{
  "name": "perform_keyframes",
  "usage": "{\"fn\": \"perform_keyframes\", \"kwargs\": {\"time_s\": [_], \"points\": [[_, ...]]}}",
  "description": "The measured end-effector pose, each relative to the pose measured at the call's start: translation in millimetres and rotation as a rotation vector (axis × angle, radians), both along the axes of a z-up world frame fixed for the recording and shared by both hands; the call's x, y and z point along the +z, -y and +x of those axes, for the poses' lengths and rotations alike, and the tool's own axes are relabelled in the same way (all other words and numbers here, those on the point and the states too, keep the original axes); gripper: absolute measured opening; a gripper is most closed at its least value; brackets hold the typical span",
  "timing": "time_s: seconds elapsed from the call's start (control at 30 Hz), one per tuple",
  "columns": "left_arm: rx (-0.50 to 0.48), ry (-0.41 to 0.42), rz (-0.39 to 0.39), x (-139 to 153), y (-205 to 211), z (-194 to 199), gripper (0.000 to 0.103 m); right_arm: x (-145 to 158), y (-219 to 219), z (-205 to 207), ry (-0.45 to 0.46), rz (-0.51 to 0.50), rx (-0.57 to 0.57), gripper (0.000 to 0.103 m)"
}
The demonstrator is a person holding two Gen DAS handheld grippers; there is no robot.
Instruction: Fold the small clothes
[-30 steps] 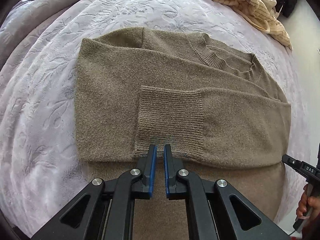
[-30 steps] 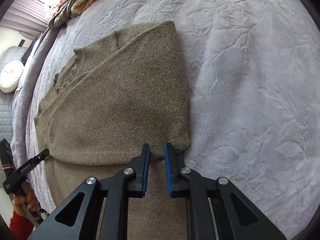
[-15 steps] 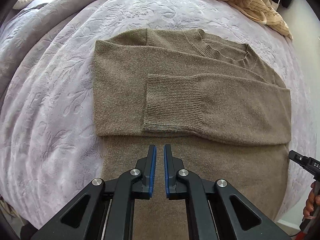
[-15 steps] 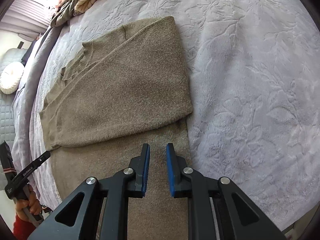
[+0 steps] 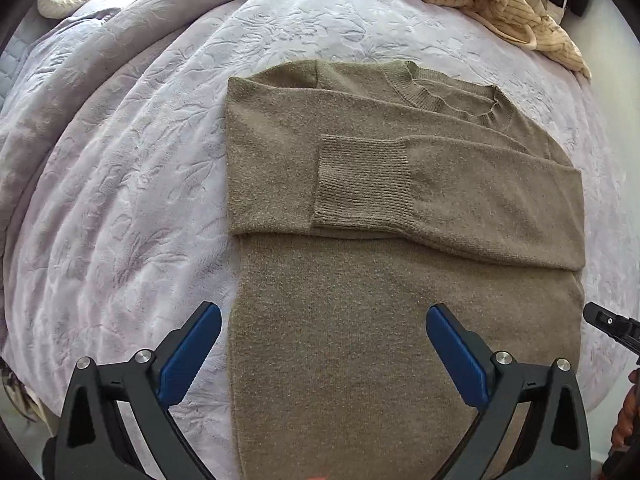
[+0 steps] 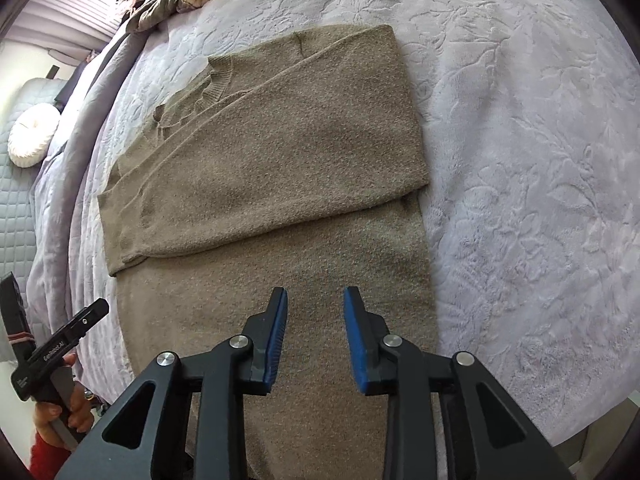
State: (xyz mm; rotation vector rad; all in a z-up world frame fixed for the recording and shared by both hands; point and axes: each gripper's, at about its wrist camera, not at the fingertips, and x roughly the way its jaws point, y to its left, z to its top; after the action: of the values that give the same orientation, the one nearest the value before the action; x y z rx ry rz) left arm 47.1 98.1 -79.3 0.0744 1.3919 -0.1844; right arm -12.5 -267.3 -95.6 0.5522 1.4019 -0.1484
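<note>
Both sleeves cross the sweater [image 5: 400, 300]; its hem seems cut off below.

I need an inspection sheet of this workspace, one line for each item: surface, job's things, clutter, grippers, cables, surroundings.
Surface: bed with a lilac embossed blanket, lightly rumpled.
Job's things: olive knit sweater lying flat, both sleeves folded across the chest, the ribbed cuff on top; lower body not yet folded.
Clutter: heap of cream and olive clothes at the far edge of the bed.
Grippers: left gripper with jaws wide open above the lower sweater; right gripper with jaws open above the lower sweater; neither holds cloth.
Cables: nothing seen.
Surroundings: white round cushion on a quilted grey surface beside the bed.
</note>
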Motion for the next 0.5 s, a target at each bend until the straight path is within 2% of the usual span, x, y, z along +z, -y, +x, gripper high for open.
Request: {"fn": "perform_keyframes", "kwargs": {"time_s": [0.1,0.13,0.27,0.5], "points": [[0.011,0.019,0.017,7.1,-4.3,-2.7,0.103,5.8,-10.3,-0.1,-0.004,-0.030,0.027,0.049],[0.015,0.019,0.019,9.1,-6.5,-3.1,0.103,7.8,-13.8,-0.2,-0.003,-0.041,0.036,0.057],[0.018,-0.004,0.028,10.4,-7.8,-2.2,0.103,20.3,-31.1,-0.5,0.016,-0.088,0.092,0.077],[-0.044,-0.018,0.009,11.9,-4.7,-17.3,0.103,31.2,-58.0,-3.8,0.021,-0.142,0.171,0.079]]}}
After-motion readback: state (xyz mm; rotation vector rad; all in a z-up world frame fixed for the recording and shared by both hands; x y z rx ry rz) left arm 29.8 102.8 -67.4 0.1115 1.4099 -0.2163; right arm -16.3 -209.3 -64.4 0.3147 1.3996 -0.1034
